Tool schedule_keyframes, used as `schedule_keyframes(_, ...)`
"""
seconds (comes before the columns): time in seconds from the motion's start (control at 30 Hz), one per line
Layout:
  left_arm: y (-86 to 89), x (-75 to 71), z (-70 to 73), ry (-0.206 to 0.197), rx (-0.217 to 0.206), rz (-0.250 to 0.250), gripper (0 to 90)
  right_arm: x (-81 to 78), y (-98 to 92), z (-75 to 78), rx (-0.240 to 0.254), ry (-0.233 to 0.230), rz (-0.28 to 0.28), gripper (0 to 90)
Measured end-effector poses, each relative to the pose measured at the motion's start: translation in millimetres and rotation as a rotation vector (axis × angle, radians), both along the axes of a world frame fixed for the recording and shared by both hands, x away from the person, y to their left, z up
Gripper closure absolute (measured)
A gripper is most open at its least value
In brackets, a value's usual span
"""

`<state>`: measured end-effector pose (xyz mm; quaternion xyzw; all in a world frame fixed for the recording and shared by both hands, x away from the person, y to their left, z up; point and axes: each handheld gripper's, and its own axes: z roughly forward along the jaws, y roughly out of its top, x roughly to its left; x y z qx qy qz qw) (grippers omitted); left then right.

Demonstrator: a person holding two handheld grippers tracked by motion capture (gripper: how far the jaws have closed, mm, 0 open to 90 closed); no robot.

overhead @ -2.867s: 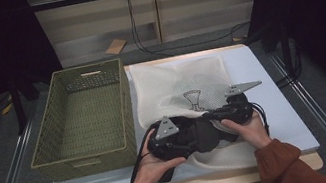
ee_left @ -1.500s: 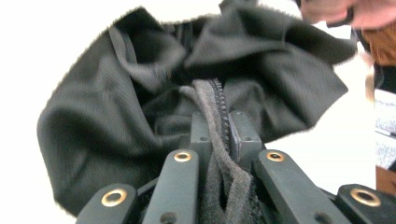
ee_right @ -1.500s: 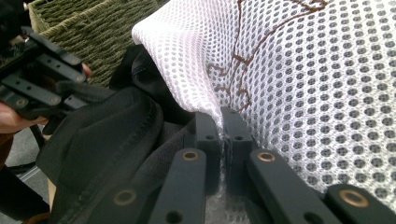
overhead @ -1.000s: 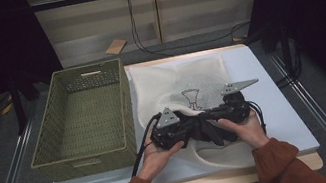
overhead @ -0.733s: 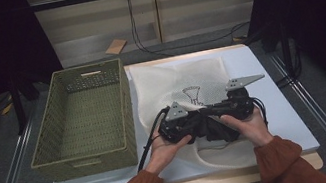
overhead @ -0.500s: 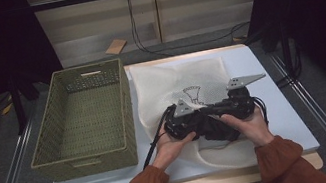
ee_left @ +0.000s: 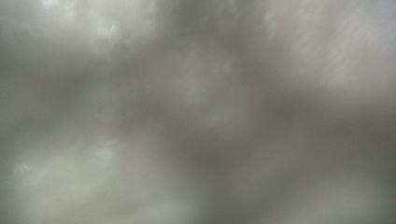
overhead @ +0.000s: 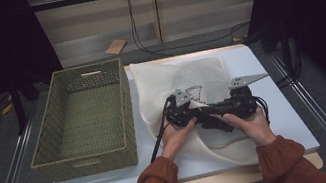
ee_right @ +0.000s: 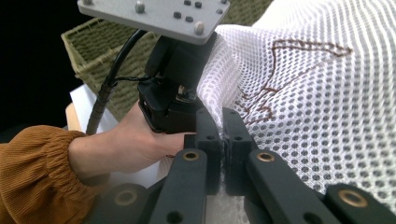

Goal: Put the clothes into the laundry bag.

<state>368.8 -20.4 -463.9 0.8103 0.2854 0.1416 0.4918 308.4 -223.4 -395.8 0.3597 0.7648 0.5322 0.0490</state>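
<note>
A white mesh bag [overhead: 198, 72] with brown stitching lies on the pale blue table [overhead: 290, 117]. Both hands hold their grippers low over its near half, tips facing each other. My right gripper [ee_right: 223, 125] is shut, with a fold of the mesh [ee_right: 299, 107] pinched between its jaws. My left gripper [overhead: 195, 110] sits just left of it, almost touching. Its black body [ee_right: 170, 100] and grey plate [ee_right: 154, 16] show in the right gripper view, where bunched mesh hides its jaws. Blurred pale cloth [ee_left: 201, 116] lies right against the camera in the left gripper view.
An olive woven basket [overhead: 86, 158] stands at the table's left, beside the bag. A black cable [overhead: 158, 135] trails from the left gripper toward the front edge. A cardboard scrap [overhead: 116, 46] and wires lie on the floor behind the table.
The left hand has slid right and a little down toward the right gripper, bunching the bag's near edge between them. The right hand has stayed put.
</note>
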Motion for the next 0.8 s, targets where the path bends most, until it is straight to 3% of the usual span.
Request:
schedule_keyframes(0.17,12.0,-7.7,-3.3,0.018,-0.008,-0.052,77.6,4.2,-0.3,-12.2,-0.012,0.026,0.001,88.2)
schedule_keyframes(0.23,20.4,-13.5,-0.3,0.038,-0.030,-0.108,69.4,6.5,-1.0,-17.7,-0.018,0.034,-0.005,88.2)
schedule_keyframes(0.33,30.0,-22.6,3.6,0.040,-0.032,-0.136,59.2,7.8,0.1,-22.1,-0.027,0.043,-0.010,88.1)
schedule_keyframes(0.53,55.0,-41.3,14.2,0.010,-0.027,-0.147,44.3,7.8,1.2,-24.0,-0.035,0.043,-0.011,88.0)
schedule_keyframes(0.8,80.0,-52.9,16.7,0.002,0.011,-0.118,34.6,8.7,0.6,-24.5,-0.036,0.042,-0.010,87.9)
